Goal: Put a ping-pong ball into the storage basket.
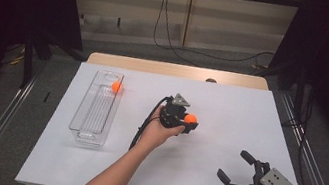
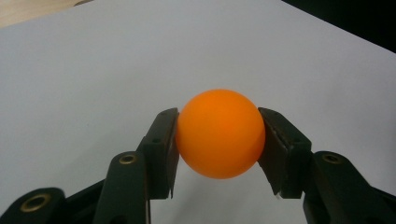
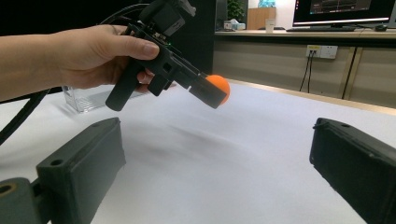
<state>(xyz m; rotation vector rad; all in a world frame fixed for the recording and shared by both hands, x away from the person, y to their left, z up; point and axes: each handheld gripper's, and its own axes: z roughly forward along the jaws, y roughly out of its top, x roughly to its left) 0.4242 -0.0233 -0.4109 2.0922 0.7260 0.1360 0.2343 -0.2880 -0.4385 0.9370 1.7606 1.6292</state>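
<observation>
A person sits at a table covered w/ a white sheet, a two-jaw gripper in each hand. The left gripper, held up near mid-table, grips an orange ball: in the left gripper view both black pads press the ball's sides at about its widest part, so it sits centred betw. the jaws, probably the firmest hold on something round and smooth. In the right gripper view that ball hangs clear above the sheet, nose of the gripper tilted a bit down, likely being carried rather than set down.

The right gripper sits low at the near right, well apart from the ball, jaws spread wide w/ nothing betw. them. It looks parked out of the way, leaving the left hand room to work.

Container: a clear, long, narrow plastic bin lies at the left of the sheet, lengthwise away from the person. Inside, at its far end, rests a second orange ball; rest of the bin looks bare. Judging by that, the held ball is prob. bound for the same bin, though it is still some way right of it
</observation>
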